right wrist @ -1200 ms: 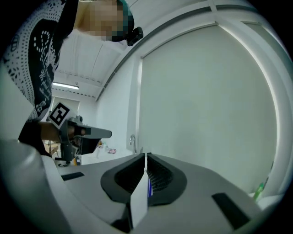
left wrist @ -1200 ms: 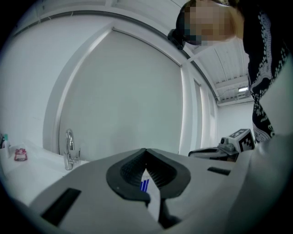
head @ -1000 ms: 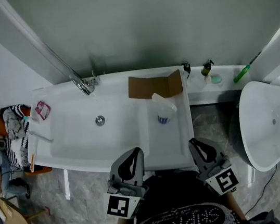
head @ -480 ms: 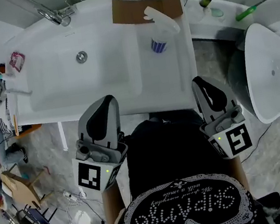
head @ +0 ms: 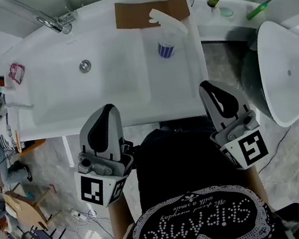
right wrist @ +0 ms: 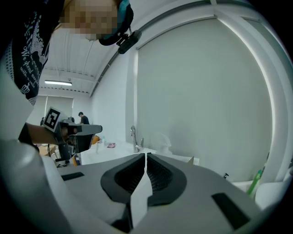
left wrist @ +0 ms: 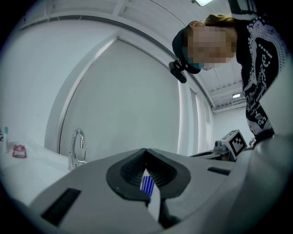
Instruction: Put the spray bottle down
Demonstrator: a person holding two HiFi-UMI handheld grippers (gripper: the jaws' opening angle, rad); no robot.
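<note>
Standing upright on the sink (head: 135, 98) well ahead of the jaws, the spray bottle (head: 167, 33) looks already set down, so left gripper (head: 105, 111) and right gripper (head: 209, 86) sit closed and empty.

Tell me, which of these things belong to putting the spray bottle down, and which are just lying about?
Part of the job: spray bottle, already standing on the sink ledge; left tongs and right tongs, both shut and empty.

Just lying about: cardboard, tap, pink packet, toilet.
</note>
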